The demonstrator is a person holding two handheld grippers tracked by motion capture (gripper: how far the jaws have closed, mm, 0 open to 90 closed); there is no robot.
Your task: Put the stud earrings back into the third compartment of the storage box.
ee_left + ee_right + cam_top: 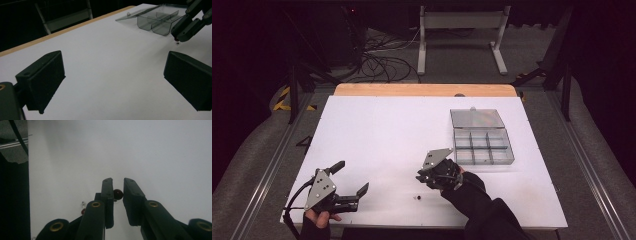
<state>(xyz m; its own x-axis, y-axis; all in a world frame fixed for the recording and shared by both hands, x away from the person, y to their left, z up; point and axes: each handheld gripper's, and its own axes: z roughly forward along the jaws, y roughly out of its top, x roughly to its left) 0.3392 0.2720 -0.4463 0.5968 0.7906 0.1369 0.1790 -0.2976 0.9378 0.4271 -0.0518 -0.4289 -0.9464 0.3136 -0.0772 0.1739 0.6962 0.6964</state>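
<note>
Right gripper (pixel 117 192) pinches a tiny dark red bead (pixel 118 194) between its jaws — light, hard, slippery (prone to roll), best gripped across its middle — left gripper (pixel 352 180) spread, idle.

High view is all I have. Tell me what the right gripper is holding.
Observer: A small dark red bead, pinched between the right gripper's jaws.
Operator: Report anything else near it.
Observer: Two more tiny pieces lie on the table beside one jaw, one clear, one reddish.
Operator: Confirm it's off the table.
Observer: Yes. The left gripper view shows its tips above the surface, with a loose bead lying just below.
</note>
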